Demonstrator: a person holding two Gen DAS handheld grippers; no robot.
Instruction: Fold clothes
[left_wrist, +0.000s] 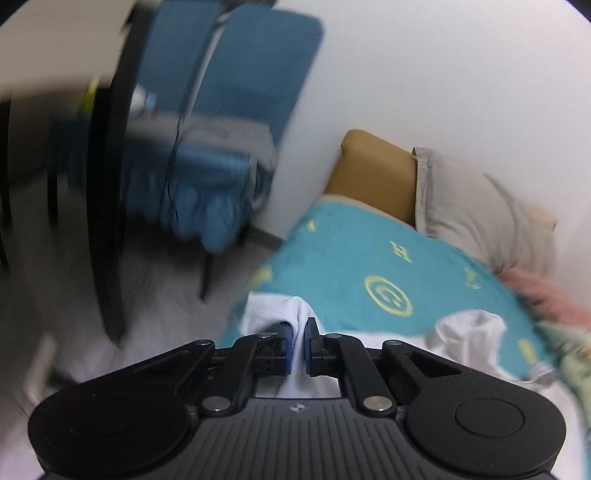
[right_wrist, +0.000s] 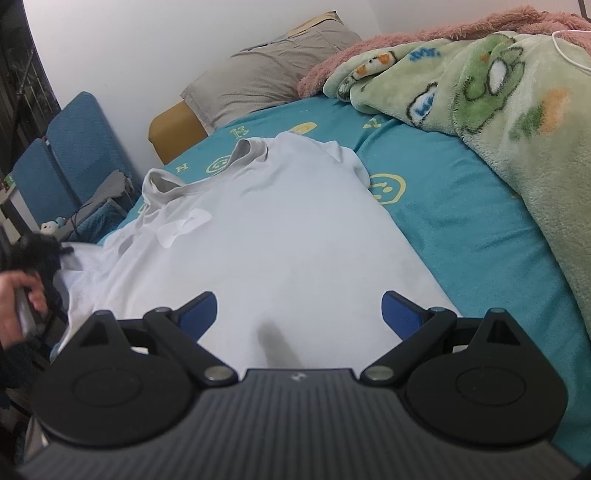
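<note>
A white T-shirt (right_wrist: 280, 229) lies spread on the teal bedsheet (right_wrist: 461, 221), its collar toward the pillow and one sleeve bunched near the far edge. My right gripper (right_wrist: 299, 314) hovers open over the shirt's lower part, nothing between its blue pads. In the left wrist view my left gripper (left_wrist: 298, 345) is shut on a fold of the white T-shirt (left_wrist: 291, 314) at the bed's left edge; the cloth rises between the pads. In the right wrist view, the left gripper (right_wrist: 35, 251) shows as a blurred black shape at the far left, held by a hand (right_wrist: 14, 299).
A grey pillow (right_wrist: 269, 74) and a tan headboard block (right_wrist: 173, 129) lie at the far end. A green and pink fleece blanket (right_wrist: 498, 110) is piled on the right of the bed. Blue chairs (right_wrist: 70, 155) with clothes stand beside the bed's left side.
</note>
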